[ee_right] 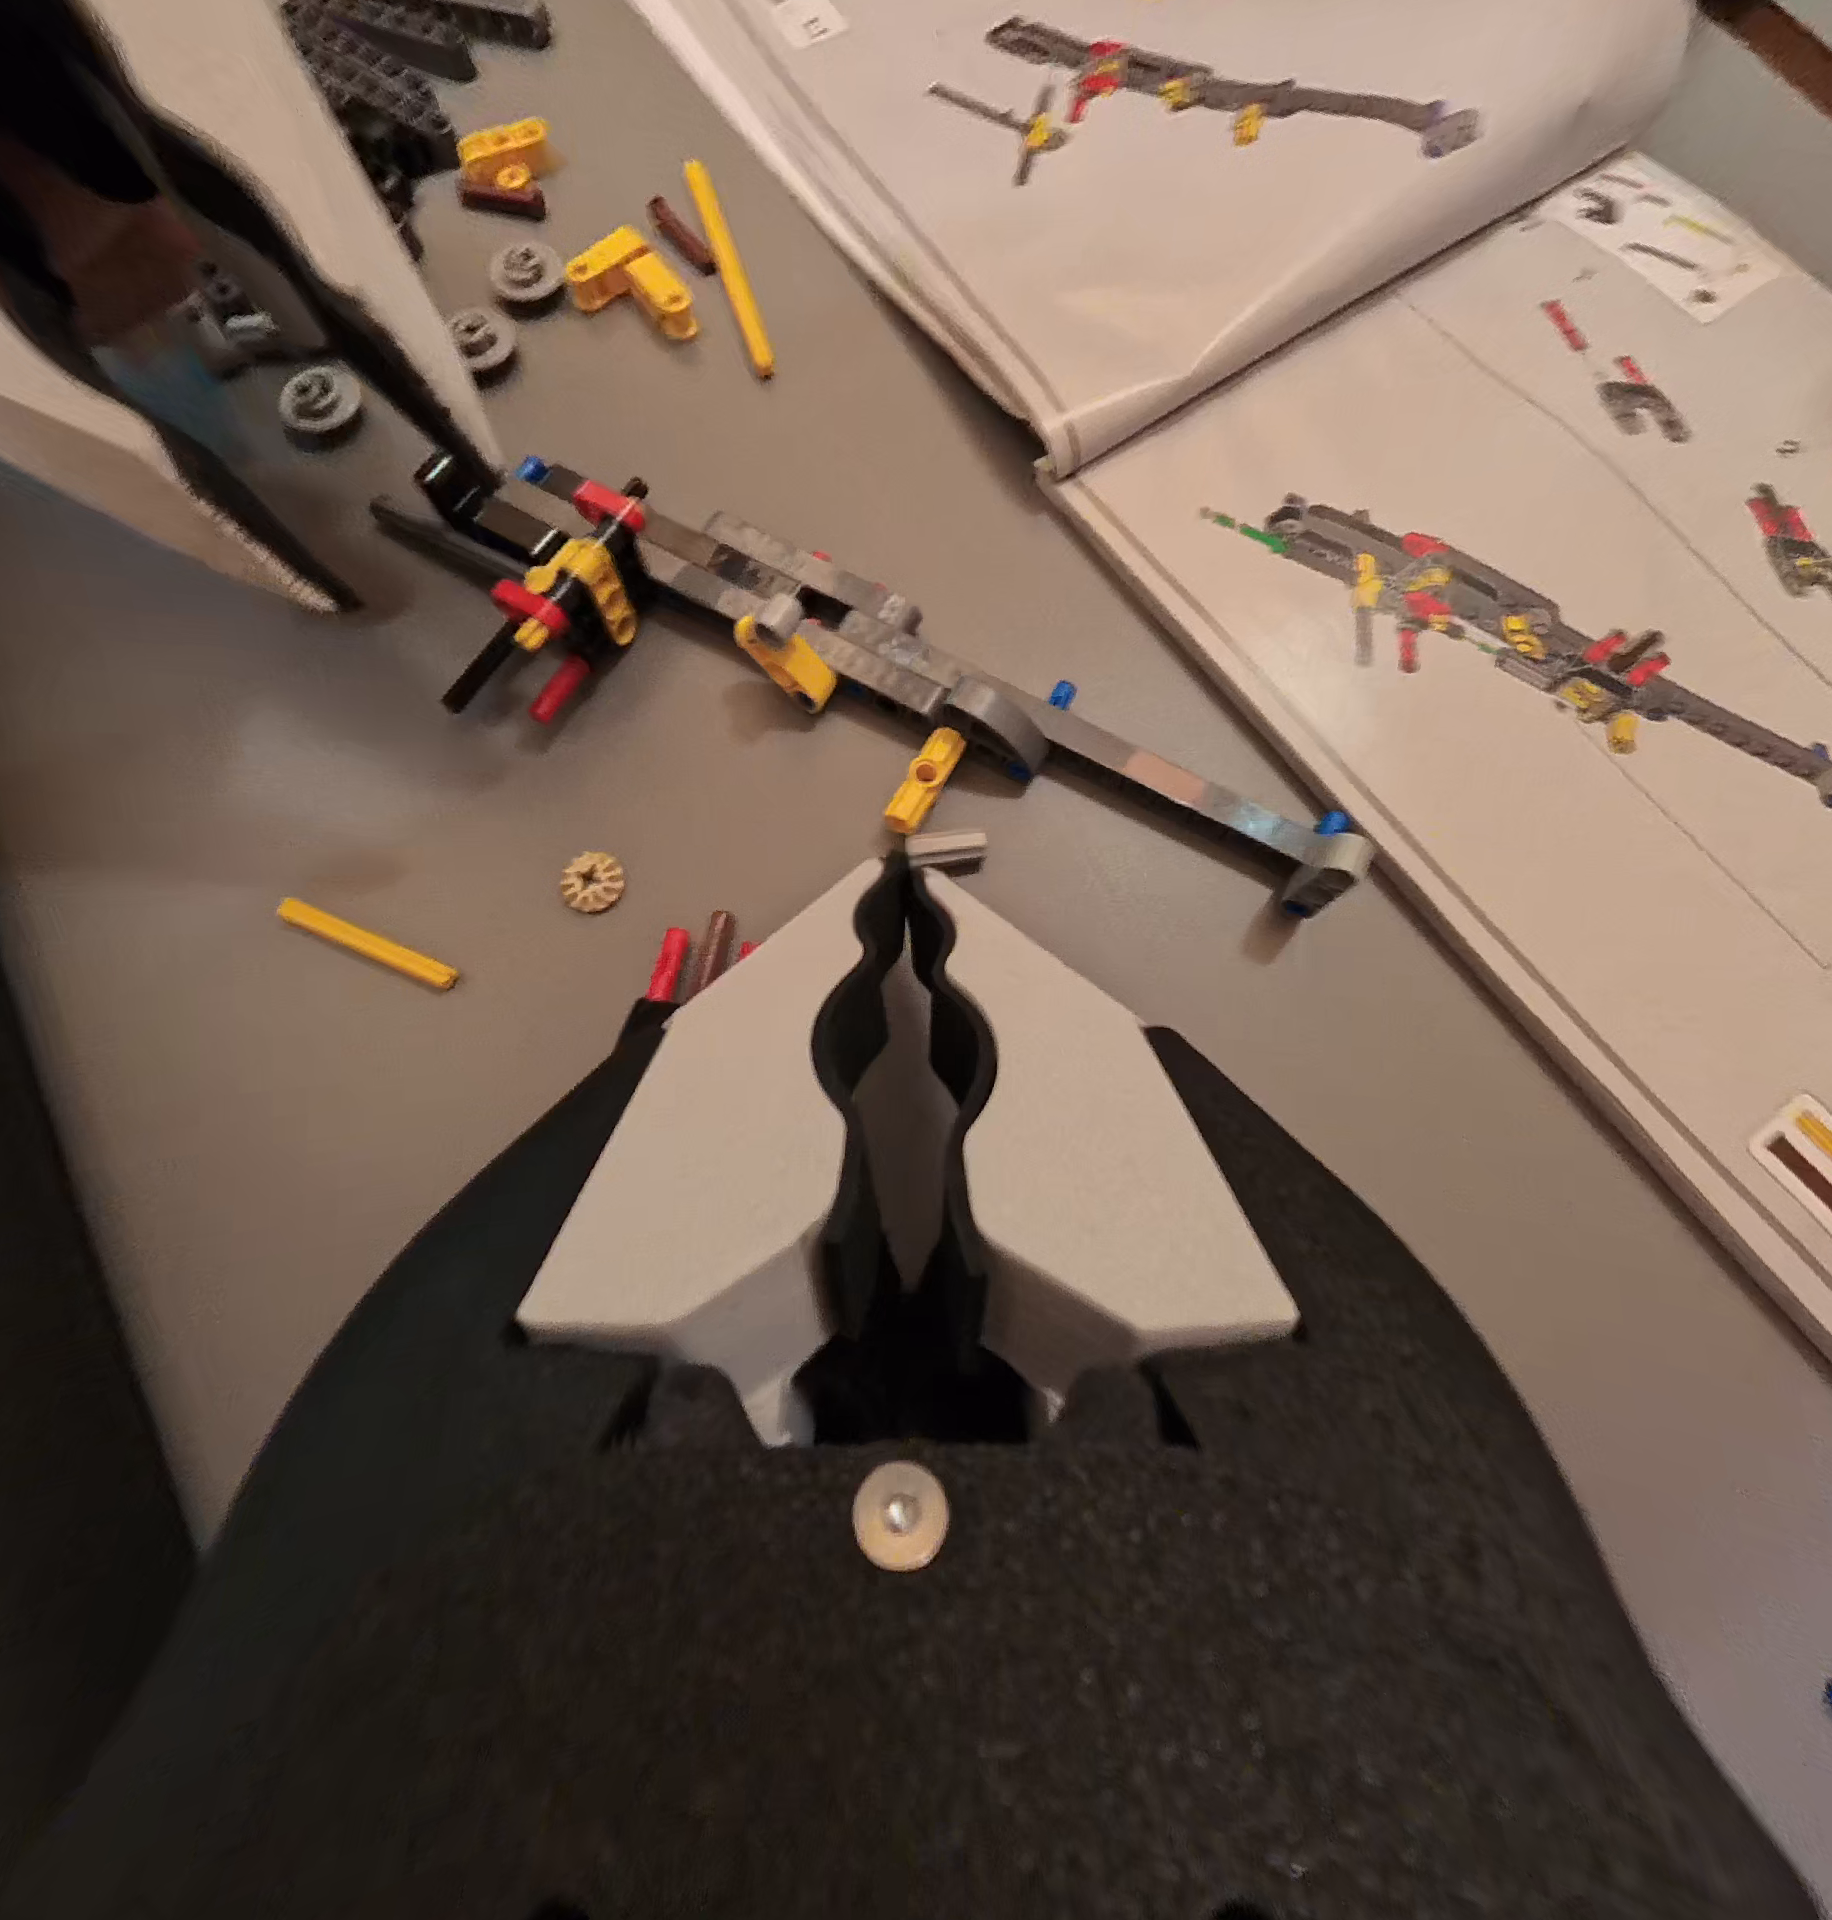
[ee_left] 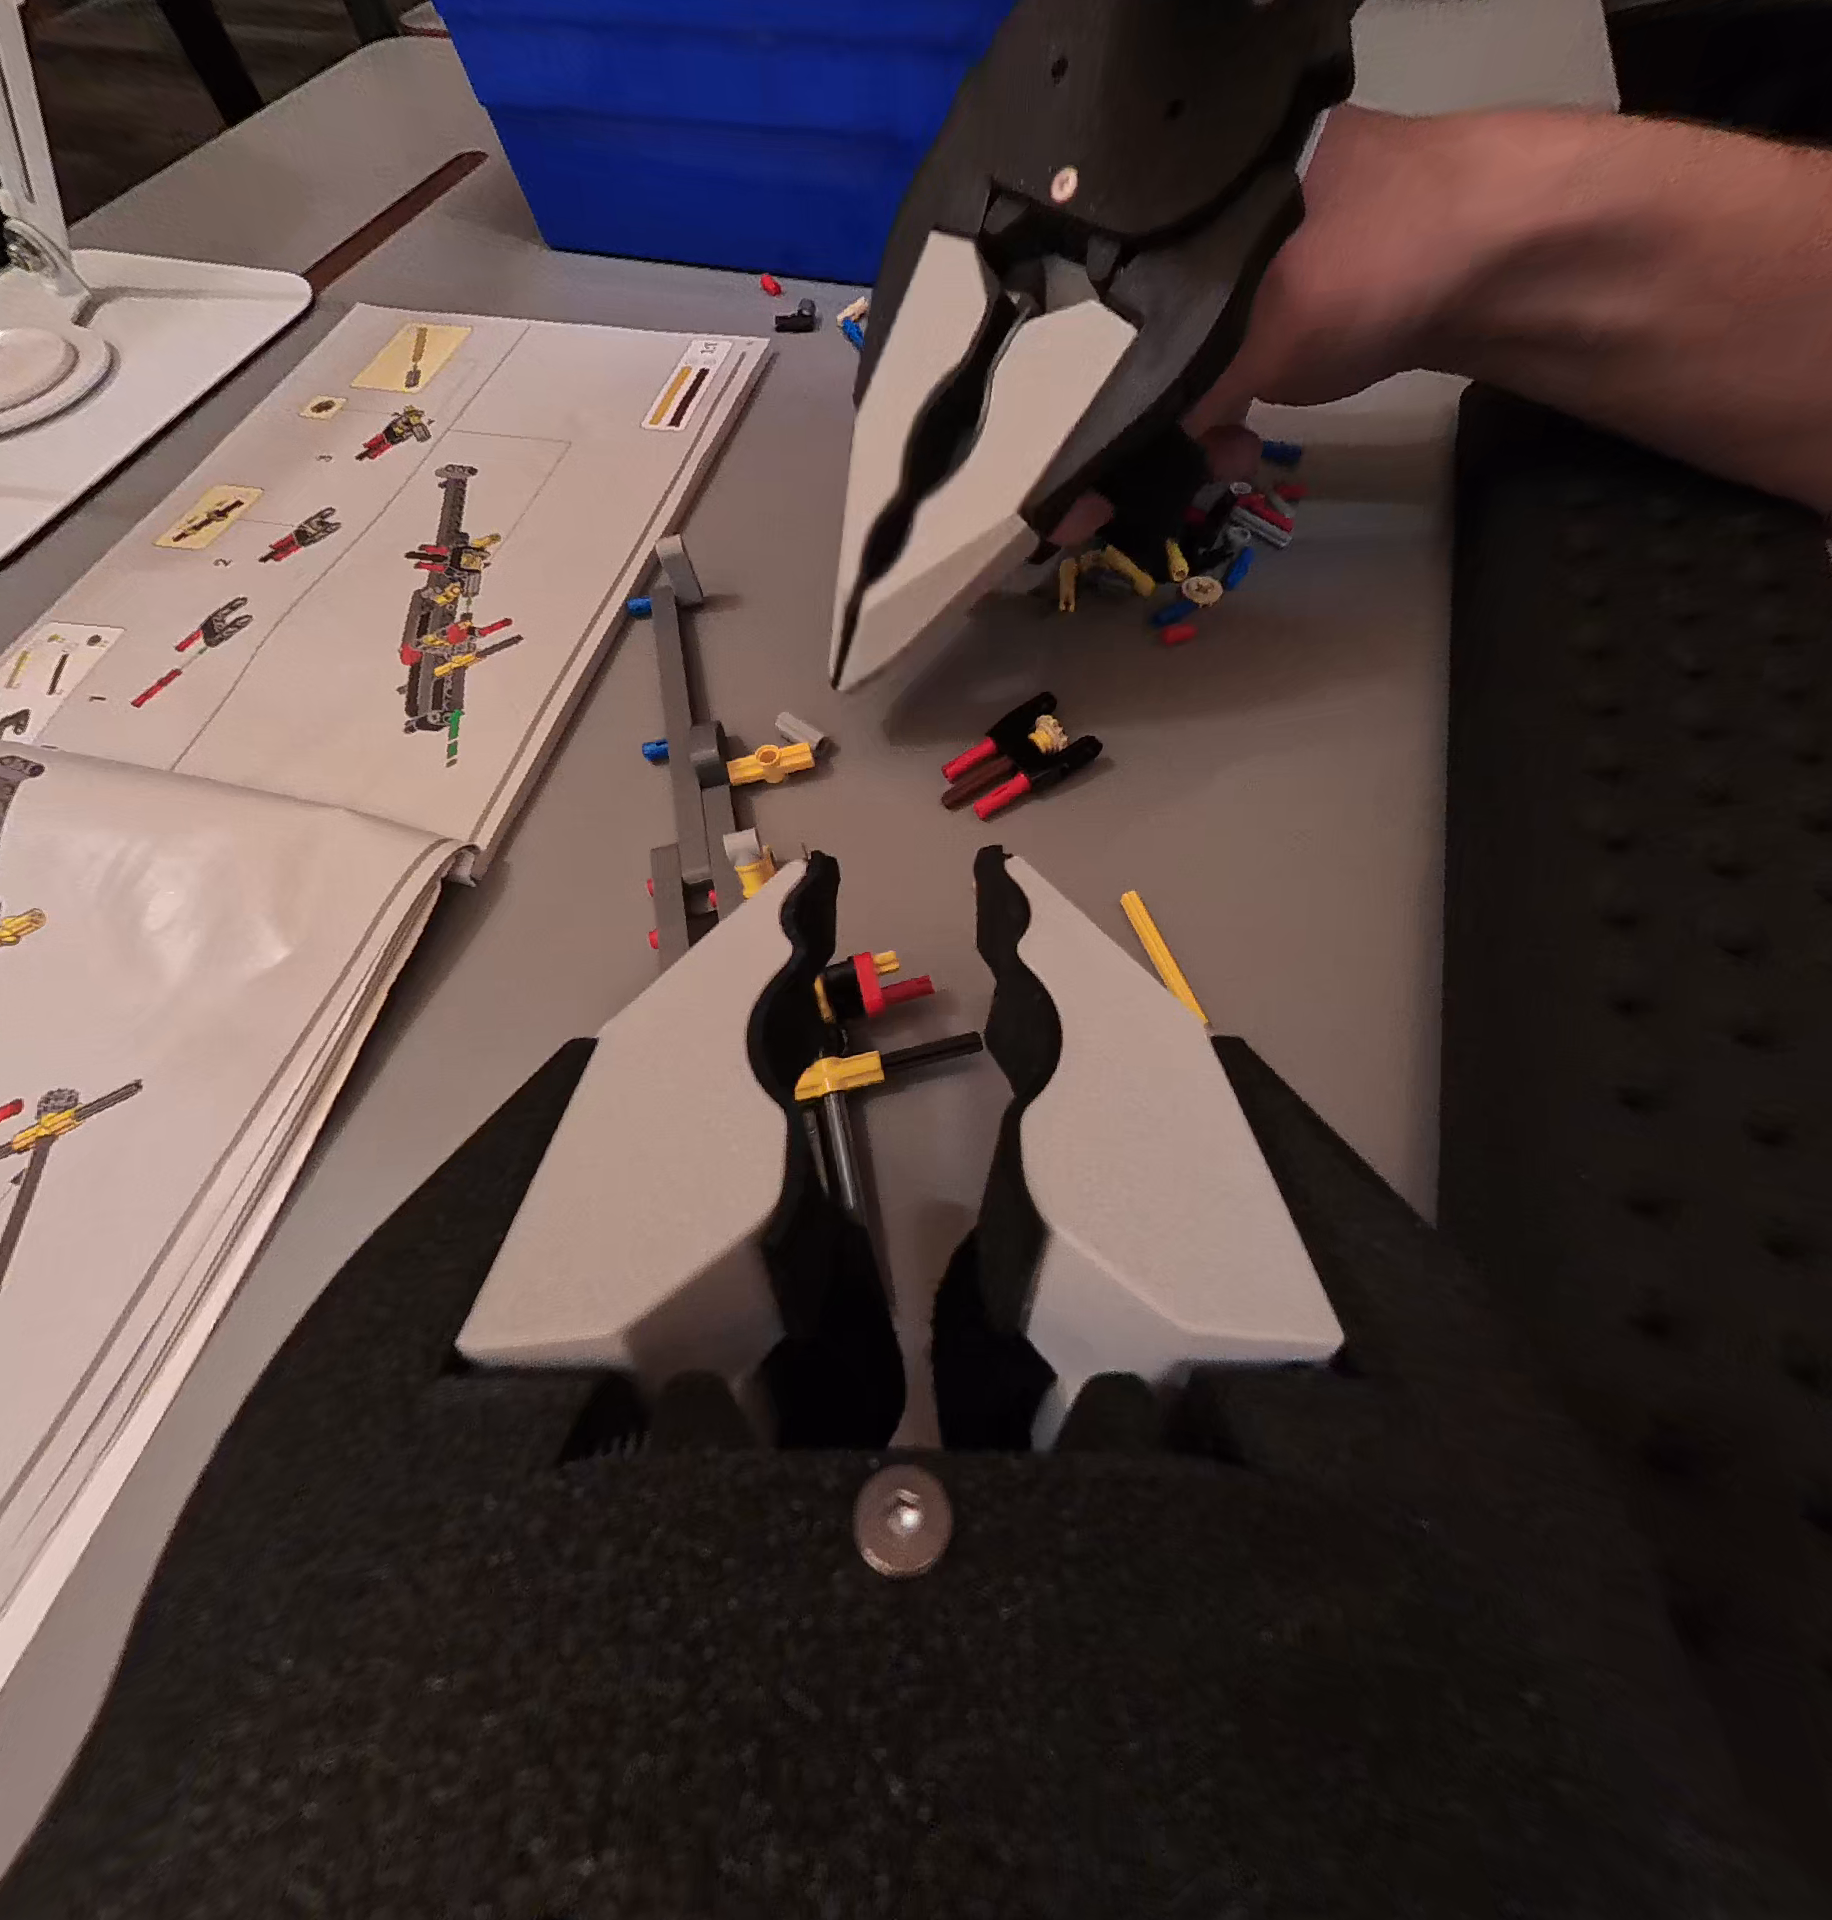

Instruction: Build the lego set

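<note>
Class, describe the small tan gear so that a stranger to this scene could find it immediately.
Start at the long grey lego assembly lying diagonally across the grey table beside the open instruction booklet. On the bare table just below it lies the tan gear, near a loose yellow rod. It is the only round, toothed, tan piece; the pieces nearest it are straight.

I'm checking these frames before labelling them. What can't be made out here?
- Left wrist view: the near end of the long grey assembly is hidden behind the left gripper.
- Left wrist view: the loose parts pile is partly covered by the right gripper and hand.
- Right wrist view: the small red and brown subassembly is mostly hidden behind that gripper's finger.
- Right wrist view: motion blur hides fine detail in the booklet.
</note>
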`<action>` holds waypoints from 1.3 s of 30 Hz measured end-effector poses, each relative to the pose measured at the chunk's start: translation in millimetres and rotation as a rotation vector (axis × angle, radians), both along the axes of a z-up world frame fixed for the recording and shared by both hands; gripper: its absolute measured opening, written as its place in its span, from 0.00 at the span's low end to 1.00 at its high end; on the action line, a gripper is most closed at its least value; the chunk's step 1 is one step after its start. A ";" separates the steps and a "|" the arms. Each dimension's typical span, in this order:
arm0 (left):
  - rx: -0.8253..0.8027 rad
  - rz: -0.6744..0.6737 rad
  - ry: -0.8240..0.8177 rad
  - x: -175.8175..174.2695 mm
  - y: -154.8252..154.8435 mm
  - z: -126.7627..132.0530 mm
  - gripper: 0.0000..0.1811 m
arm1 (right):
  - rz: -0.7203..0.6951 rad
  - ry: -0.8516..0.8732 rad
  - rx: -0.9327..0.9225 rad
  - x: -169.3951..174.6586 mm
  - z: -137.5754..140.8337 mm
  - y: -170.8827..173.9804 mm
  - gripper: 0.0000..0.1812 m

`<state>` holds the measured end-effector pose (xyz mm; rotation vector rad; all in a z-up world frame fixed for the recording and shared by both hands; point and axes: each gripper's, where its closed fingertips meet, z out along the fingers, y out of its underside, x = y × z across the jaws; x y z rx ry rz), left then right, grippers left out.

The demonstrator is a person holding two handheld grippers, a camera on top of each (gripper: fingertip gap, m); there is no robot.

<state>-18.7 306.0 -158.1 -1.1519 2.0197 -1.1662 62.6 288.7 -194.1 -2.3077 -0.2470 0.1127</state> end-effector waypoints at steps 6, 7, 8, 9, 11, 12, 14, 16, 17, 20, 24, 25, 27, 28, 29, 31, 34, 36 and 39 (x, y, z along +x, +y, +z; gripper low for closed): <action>0.020 -0.005 -0.004 -0.3 -3.3 -0.9 0.14 | -0.100 0.066 -0.020 4.3 1.8 8.2 0.13; 0.022 -0.003 -0.005 -0.4 -3.1 -1.1 0.14 | -0.105 0.059 -0.029 4.3 -0.9 8.5 0.12; 0.023 -0.001 -0.006 -0.5 -2.7 -1.0 0.14 | -0.106 0.054 -0.053 3.7 -5.3 7.7 0.11; 0.022 0.000 -0.006 -0.5 -2.5 -0.7 0.14 | -0.101 0.054 -0.078 1.9 -9.2 7.0 0.11; 0.012 -0.003 -0.007 -0.8 -3.5 0.5 0.14 | -0.083 0.057 -0.085 -2.1 -11.7 7.8 0.11; 0.010 -0.004 -0.008 -0.9 -4.0 1.0 0.14 | -0.073 0.053 -0.086 -3.4 -13.1 8.4 0.12; 0.011 -0.009 -0.008 -1.4 -5.1 0.6 0.14 | -0.054 0.030 -0.085 -3.8 -15.3 10.0 0.14; 0.016 -0.013 -0.005 -1.6 -6.3 -0.4 0.14 | -0.024 0.016 -0.079 -6.4 -15.3 11.8 0.15; 0.017 -0.016 -0.003 -1.8 -7.2 -0.8 0.14 | -0.016 -0.003 -0.080 -5.7 -16.2 12.1 0.16; 0.022 -0.023 0.002 -2.2 -9.2 -2.3 0.14 | 0.016 -0.048 -0.071 -4.7 -16.9 10.5 0.13; 0.031 -0.025 0.005 -2.3 -9.6 -3.8 0.14 | 0.049 -0.069 -0.064 -5.5 -16.9 6.6 0.04; 0.030 -0.024 0.005 -2.3 -9.6 -3.7 0.14 | 0.053 -0.069 -0.066 -5.8 -16.9 5.5 0.04; 0.028 -0.022 0.007 -2.4 -9.1 -3.9 0.14 | 0.048 -0.083 -0.079 -2.6 -16.9 2.2 0.04; 0.029 -0.020 0.008 -2.2 -8.5 -4.1 0.14 | 0.036 -0.095 -0.084 1.6 -16.8 0.1 0.04; 0.029 -0.018 0.008 -2.2 -7.9 -4.3 0.14 | 0.026 -0.096 -0.089 4.6 -16.4 -2.0 0.04; 0.028 -0.016 0.008 -2.2 -7.3 -4.1 0.14 | 0.026 -0.083 -0.094 6.1 -14.7 -6.5 0.04; 0.027 -0.015 0.008 -2.0 -7.2 -4.1 0.14 | 0.055 -0.067 -0.105 3.1 -15.4 -11.9 0.04; 0.029 -0.016 0.011 -2.0 -7.4 -4.7 0.14 | 0.072 -0.049 -0.118 1.3 -16.4 -15.4 0.07; 0.029 -0.016 0.011 -2.2 -7.4 -4.9 0.14 | 0.045 -0.012 -0.128 3.2 -15.9 -17.2 0.11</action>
